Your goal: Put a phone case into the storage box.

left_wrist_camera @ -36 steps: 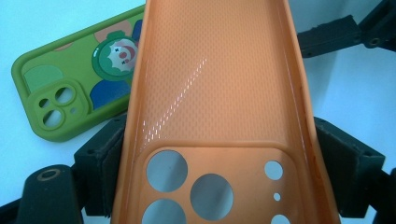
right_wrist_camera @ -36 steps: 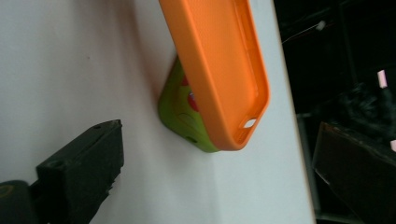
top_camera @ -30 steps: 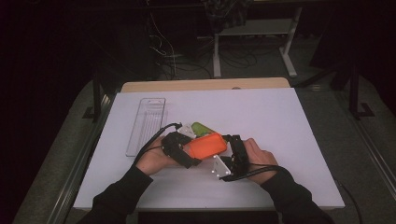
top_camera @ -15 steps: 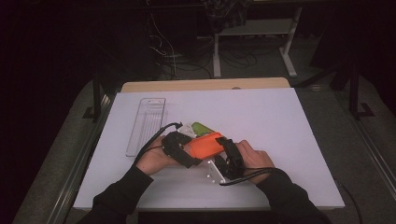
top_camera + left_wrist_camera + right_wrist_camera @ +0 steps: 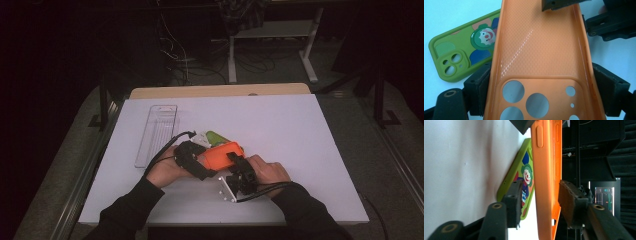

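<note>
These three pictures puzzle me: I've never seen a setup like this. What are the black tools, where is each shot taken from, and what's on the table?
A person sits at a white table, a hand-held two-jaw gripper in each hand. The high view looks down from above: the left gripper and the right gripper meet at an orange phone case. The other two pictures come from cameras riding on the grippers, looking along their black jaws. In the left gripper view the jaws clamp the orange case's two long edges near its camera holes. In the right gripper view the jaws straddle the case seen edge-on, with gaps at both pads, so not clamped. A green phone case with a clown picture lies on the table, and a clear plastic tray farther left.
</note>
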{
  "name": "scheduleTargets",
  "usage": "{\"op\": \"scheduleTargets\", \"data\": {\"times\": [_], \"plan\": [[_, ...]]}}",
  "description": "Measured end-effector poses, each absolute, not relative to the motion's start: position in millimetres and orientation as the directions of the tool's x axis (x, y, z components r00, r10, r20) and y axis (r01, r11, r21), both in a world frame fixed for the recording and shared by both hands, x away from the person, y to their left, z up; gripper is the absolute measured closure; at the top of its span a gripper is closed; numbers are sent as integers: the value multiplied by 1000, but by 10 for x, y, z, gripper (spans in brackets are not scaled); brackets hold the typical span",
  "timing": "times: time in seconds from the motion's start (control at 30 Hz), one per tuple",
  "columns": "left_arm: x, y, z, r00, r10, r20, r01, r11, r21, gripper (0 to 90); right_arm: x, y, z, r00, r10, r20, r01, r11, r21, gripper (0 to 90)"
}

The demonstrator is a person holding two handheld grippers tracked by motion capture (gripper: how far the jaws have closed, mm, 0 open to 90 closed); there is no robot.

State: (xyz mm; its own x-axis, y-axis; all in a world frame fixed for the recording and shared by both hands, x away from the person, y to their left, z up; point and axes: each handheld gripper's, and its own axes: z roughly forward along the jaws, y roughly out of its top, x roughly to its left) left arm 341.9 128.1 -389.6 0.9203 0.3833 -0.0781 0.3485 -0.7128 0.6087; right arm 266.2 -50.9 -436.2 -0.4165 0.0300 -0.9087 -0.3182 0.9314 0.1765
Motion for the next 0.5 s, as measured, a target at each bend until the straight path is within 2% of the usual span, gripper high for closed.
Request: {"op": "scheduleTargets", "data": {"times": [0.5], "plan": [[3424, 1279, -3893, 925, 374, -65, 336, -726, 600, 158, 2635, -475, -4379, -381, -12, -924, -349, 928, 132, 766]]}}
